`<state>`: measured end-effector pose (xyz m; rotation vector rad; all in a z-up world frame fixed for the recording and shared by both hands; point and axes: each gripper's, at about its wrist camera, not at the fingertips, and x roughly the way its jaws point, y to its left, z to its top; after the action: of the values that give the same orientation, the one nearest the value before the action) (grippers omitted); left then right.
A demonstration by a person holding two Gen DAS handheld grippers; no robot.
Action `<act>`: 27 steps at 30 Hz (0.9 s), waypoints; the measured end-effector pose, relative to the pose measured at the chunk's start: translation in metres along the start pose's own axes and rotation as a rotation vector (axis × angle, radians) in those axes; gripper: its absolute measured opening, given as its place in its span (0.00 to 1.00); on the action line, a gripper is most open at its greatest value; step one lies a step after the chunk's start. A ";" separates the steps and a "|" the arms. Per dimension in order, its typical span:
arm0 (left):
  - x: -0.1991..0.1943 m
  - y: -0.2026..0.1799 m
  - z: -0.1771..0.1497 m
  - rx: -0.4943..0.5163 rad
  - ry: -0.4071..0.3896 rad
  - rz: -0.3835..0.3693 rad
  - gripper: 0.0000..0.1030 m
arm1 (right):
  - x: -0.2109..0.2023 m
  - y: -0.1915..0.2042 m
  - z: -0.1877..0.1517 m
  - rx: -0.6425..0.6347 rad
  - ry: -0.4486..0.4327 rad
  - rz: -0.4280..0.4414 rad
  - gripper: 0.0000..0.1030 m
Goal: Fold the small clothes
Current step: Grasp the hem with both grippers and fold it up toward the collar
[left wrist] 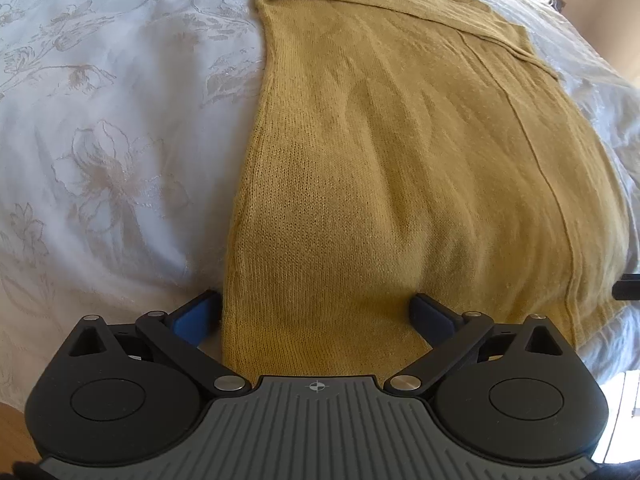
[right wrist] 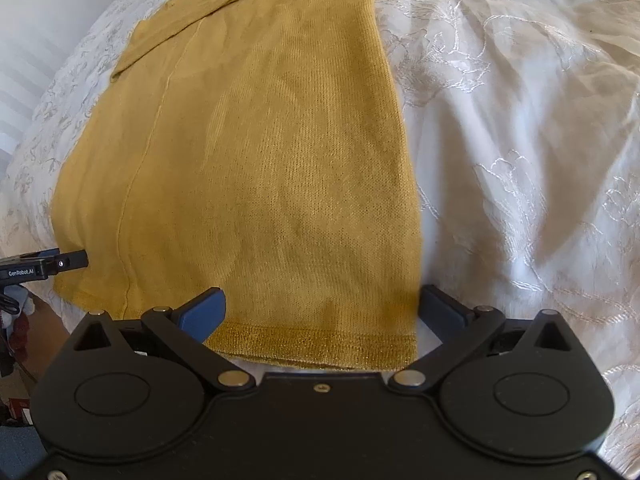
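A mustard-yellow knit garment (left wrist: 400, 152) lies flat on a white embroidered bedspread (left wrist: 100, 120), folded lengthwise with a sleeve laid across its far end. My left gripper (left wrist: 316, 312) is open at the garment's near left corner, its blue-padded fingers (left wrist: 196, 316) on either side of the cloth edge. The garment also shows in the right wrist view (right wrist: 260, 160). My right gripper (right wrist: 320, 308) is open at the near right corner, straddling the ribbed hem (right wrist: 312, 342). The left gripper's tip (right wrist: 44, 266) shows at the left edge of the right wrist view.
The bedspread (right wrist: 520, 160) spreads wide to both sides of the garment, with soft wrinkles. The bed's near edge drops to a wooden floor (left wrist: 16, 436) at lower left. Clutter on the floor (right wrist: 16, 344) shows beside the bed.
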<state>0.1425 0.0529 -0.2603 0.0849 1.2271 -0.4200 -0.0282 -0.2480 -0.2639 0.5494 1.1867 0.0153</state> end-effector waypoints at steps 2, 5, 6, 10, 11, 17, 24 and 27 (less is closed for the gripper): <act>-0.006 0.005 -0.001 -0.012 -0.014 -0.004 0.81 | -0.003 -0.004 0.002 0.025 0.013 0.039 0.86; -0.016 0.013 -0.007 -0.053 -0.023 -0.037 0.45 | -0.010 -0.014 0.002 0.072 0.020 0.077 0.30; -0.019 0.015 -0.008 -0.070 -0.021 -0.049 0.31 | -0.012 -0.018 0.001 0.096 0.029 0.114 0.15; -0.029 0.021 -0.011 -0.125 -0.019 -0.087 0.07 | -0.028 -0.014 -0.003 0.089 -0.007 0.155 0.14; -0.033 0.022 -0.010 -0.142 -0.029 -0.104 0.07 | -0.034 -0.013 -0.003 0.094 -0.026 0.177 0.13; -0.063 0.021 0.005 -0.217 -0.127 -0.164 0.06 | -0.075 -0.001 0.014 0.073 -0.170 0.250 0.13; -0.084 0.019 0.064 -0.278 -0.290 -0.220 0.06 | -0.096 0.012 0.064 0.091 -0.334 0.286 0.13; -0.086 0.021 0.093 -0.288 -0.340 -0.234 0.06 | -0.097 0.013 0.092 0.116 -0.394 0.293 0.13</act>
<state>0.2101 0.0681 -0.1518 -0.3668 0.9511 -0.4353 0.0182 -0.3018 -0.1505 0.7860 0.7198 0.0845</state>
